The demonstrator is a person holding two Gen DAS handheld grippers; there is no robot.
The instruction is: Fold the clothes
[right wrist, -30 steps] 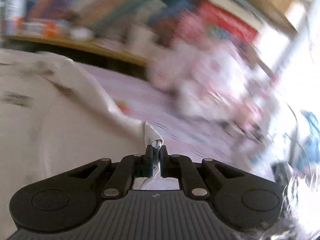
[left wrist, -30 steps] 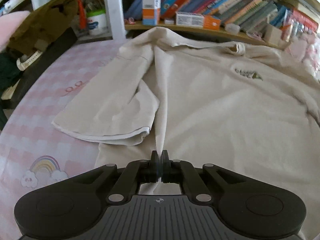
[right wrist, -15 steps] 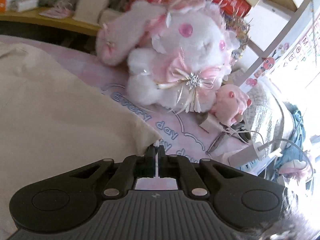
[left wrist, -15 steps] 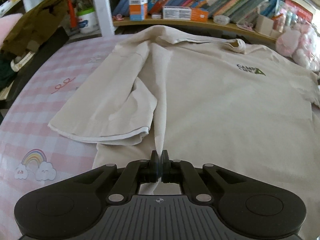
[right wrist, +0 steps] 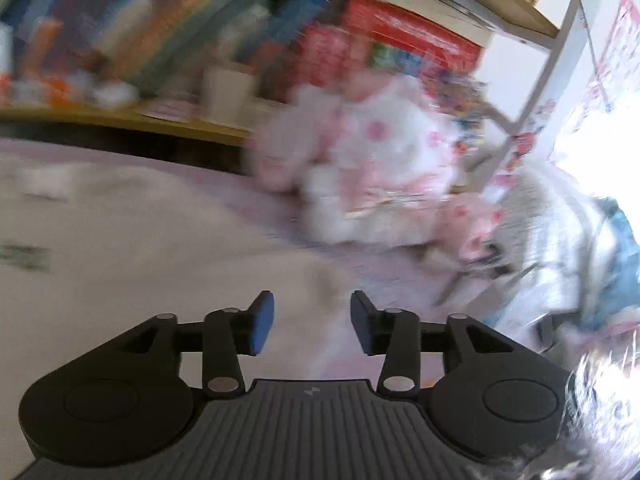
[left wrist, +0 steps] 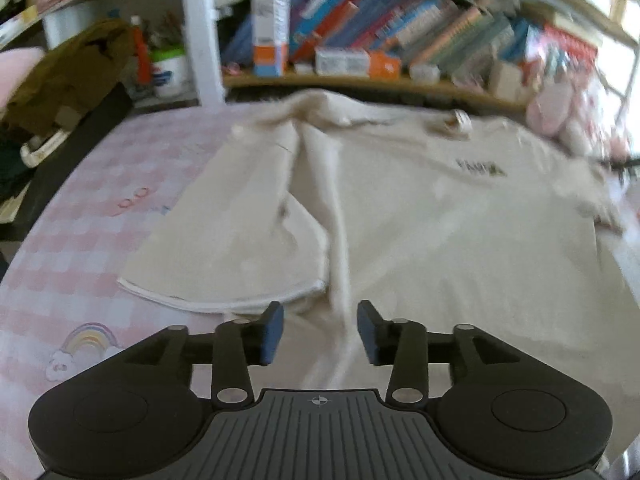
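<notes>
From your left wrist camera: a cream T-shirt (left wrist: 420, 216) lies spread on a pink checked bed sheet (left wrist: 80, 248), its collar toward the far edge and a small dark logo (left wrist: 478, 169) on the chest. The near sleeve (left wrist: 240, 240) is folded in over the body, its hem running just ahead of your left tongs (left wrist: 320, 330). Behind the shirt, a wooden bookshelf (left wrist: 360, 80) holds a leaning row of books, a tall white-and-orange box (left wrist: 271, 34) and smaller cartons. To the far left sits an olive-brown bundle of cloth (left wrist: 68, 76); to the far right, something pink and fluffy, too blurred to name. A printed rainbow (left wrist: 86, 340) shows on the sheet near the tongs. Your left tongs point down at the shirt with jaws that have just been opening — they stand apart, a ridge of shirt fabric running up between them with no pad pressing on it.

From your right wrist camera, heavily blurred: the shirt's pale fabric (right wrist: 120, 260) fills the left half. A white and pink plush toy (right wrist: 372, 168) sits beyond the shirt's edge on the sheet — a smaller pink one (right wrist: 476, 220) beside it. Blurred books line the shelf behind. Your right tongs (right wrist: 312, 328) have likewise just been opening; the jaws stand apart above the shirt's edge, gripping nothing.
</notes>
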